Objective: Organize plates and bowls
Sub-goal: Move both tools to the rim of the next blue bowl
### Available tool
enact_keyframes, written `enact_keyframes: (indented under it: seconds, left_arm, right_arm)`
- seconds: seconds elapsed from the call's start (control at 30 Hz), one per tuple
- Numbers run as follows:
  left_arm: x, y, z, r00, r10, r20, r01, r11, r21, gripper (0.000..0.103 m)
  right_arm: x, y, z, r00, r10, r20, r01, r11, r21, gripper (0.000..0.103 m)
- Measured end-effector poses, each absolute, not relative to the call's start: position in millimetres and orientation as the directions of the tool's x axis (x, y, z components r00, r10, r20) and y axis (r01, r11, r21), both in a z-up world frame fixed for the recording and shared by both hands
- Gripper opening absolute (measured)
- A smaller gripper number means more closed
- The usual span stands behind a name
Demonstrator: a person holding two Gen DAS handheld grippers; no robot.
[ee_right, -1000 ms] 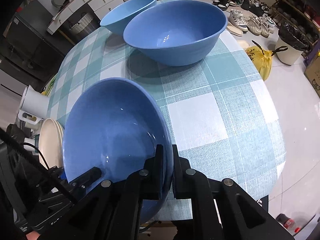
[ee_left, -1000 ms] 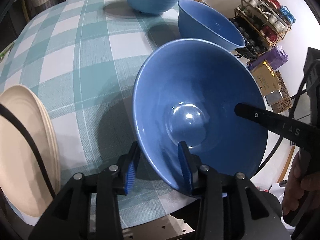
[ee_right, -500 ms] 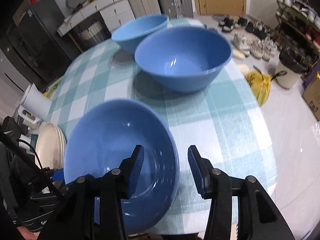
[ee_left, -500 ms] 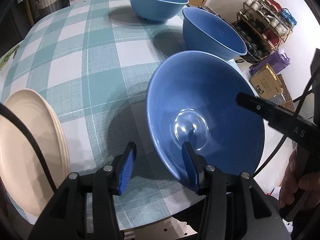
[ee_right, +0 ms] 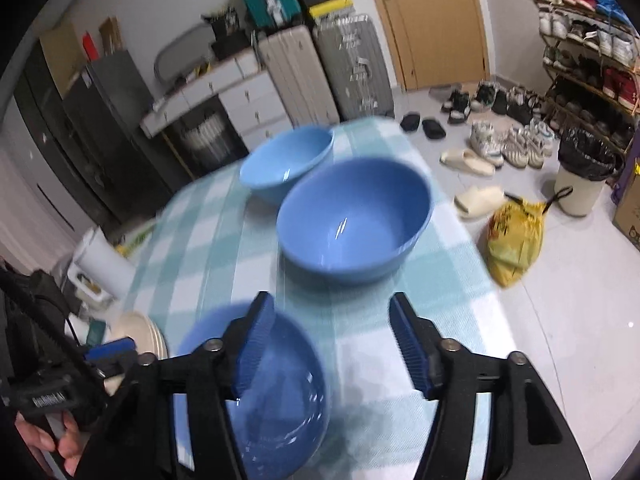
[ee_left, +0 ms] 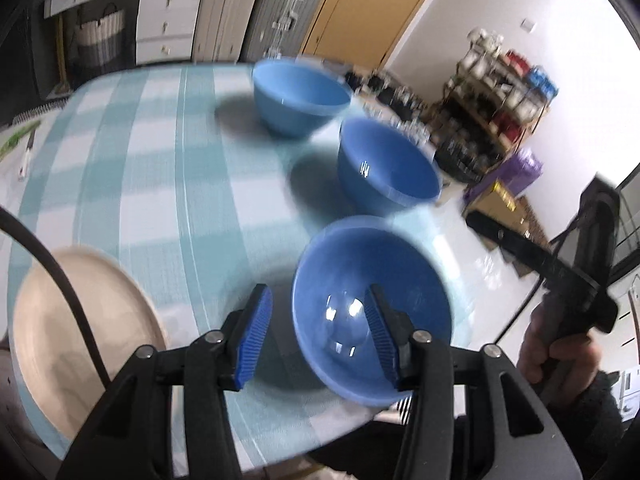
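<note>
Left gripper: we see our left gripper (ee_left: 316,340) at the bottom of its own view, jaws opening, pads off the near blue bowl (ee_left: 372,312); one pad shows in front of the bowl's inside, the other over the cloth beside it, neither pressing.
Right gripper: our right gripper (ee_right: 332,344) is also opening, with only checked cloth between its jaws; the near bowl (ee_right: 280,396) lies by its left pad, lower left of that view.
Near bowl: it sits free at the table's near edge, close to the drop, so we judge it should be drawn inward or lifted with care.
Plates: the cream plate stack (ee_left: 80,336) rests at lower left of the left view, beside the near bowl but apart from it.
Middle bowl: the second blue bowl (ee_right: 354,220) stands at centre of the right view, upright and empty; we judge it a fair nesting partner.
Far bowl: the lighter blue bowl (ee_right: 286,164) is behind, just beside the middle one.
Table: the checked table (ee_left: 160,168) has bare room on its left.
Doing it well: we take one rim squarely and lower it level into the next bowl.
</note>
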State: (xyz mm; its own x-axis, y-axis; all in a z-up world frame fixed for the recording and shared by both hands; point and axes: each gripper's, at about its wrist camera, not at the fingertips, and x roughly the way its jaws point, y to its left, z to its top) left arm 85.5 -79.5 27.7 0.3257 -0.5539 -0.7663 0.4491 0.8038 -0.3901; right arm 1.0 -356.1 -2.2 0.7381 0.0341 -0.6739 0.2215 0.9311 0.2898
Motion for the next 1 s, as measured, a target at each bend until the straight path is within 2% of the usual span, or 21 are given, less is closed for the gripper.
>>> enact_keyframes:
  seconds: [0.03, 0.1, 0.27, 0.5, 0.6, 0.83, 1.0]
  left_arm:
    - [92, -80, 33, 0.347, -0.555, -0.756, 0.445, 0.807, -0.388, 0.079]
    - [104, -83, 41, 0.386, -0.554, -0.737, 0.435, 0.814, -0.385, 0.096]
    - [134, -115, 41, 0.377, -0.561, -0.737, 0.445, 0.807, -0.387, 0.096]
    - [165, -187, 24, 0.461, -0.401, -0.791, 0.494, 0.857, -0.147, 0.096]
    - [176, -211, 17, 0.462, -0.366, -0.807, 0.53, 0.845, -0.08, 0.096]
    - [198, -230, 4, 0.436, -0.373, -0.819, 0.567, 0.82, -0.072, 0.096]
    - [207, -236, -6, 0.455, -0.319, -0.831, 0.565, 0.825, -0.008, 0.096]
  right_arm:
    - [3, -364, 4, 0.748, 0.03, -0.663, 0.22, 0.931, 0.291, 0.068]
    - [7, -377, 12, 0.757, 0.025, -0.653, 0.216, 0.934, 0.285, 0.076]
    - [23, -409, 29, 0.786, 0.004, -0.619, 0.199, 0.945, 0.258, 0.084]
    - [51, -458, 26, 0.794, 0.012, -0.608, 0.205, 0.936, 0.287, 0.097]
    - [67, -471, 18, 0.771, 0.006, -0.637, 0.203, 0.945, 0.255, 0.098]
    - [106, -491, -9, 0.721, 0.06, -0.69, 0.186, 0.943, 0.276, 0.098]
    - [130, -486, -33, 0.674, 0.132, -0.727, 0.155, 0.937, 0.314, 0.098]
